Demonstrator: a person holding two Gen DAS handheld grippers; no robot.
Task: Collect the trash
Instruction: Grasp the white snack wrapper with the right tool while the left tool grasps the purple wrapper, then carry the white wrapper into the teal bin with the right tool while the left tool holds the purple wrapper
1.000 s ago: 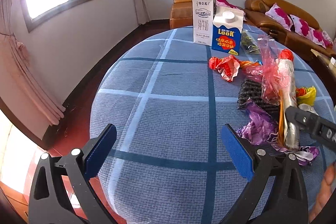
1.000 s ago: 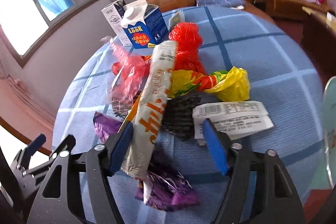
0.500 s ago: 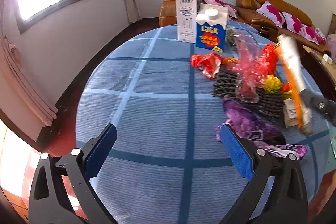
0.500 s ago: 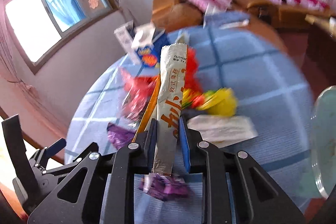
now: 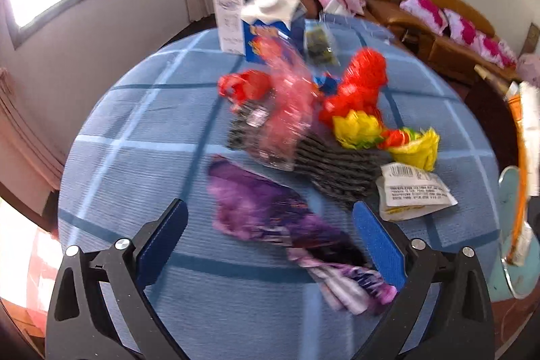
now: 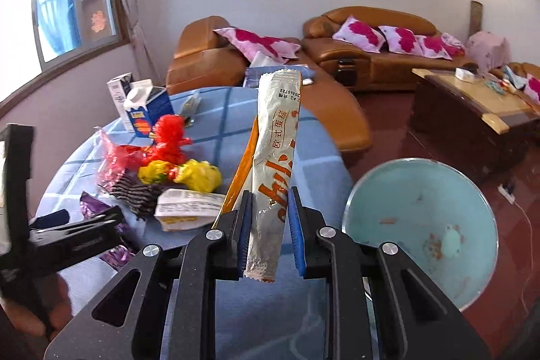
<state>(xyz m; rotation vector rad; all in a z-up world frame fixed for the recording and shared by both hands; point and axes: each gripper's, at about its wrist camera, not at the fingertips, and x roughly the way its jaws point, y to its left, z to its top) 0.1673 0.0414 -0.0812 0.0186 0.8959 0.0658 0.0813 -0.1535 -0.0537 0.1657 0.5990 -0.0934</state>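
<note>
- The right hand-held gripper (image 6: 268,226) has its blue pads pinched on a long silver and orange snack wrapper (image 6: 275,157), which stands upright between them, lifted clear of the table.
- Just to the right of that wrapper, a pale blue round bin (image 6: 422,225) sits beside the table's edge, its mouth open towards the camera.
- The left hand-held gripper (image 5: 270,235) is spread wide, though its jaws have just been closing a little; a crumpled purple foil wrapper (image 5: 270,211) lies on the cloth between the pads, and neither pad presses on it.
- The round table with a blue checked cloth (image 5: 141,130) carries the rest of the litter in a loose heap: a red mesh bag (image 5: 361,83), a pink clear plastic bag (image 5: 290,110), a yellow crumpled wrapper (image 5: 357,129), a black woven net (image 5: 334,164) and a white printed label packet (image 5: 413,191).
- At the far side stand a blue and white milk carton (image 5: 270,22) and a white carton (image 5: 227,16), touching each other.
</note>
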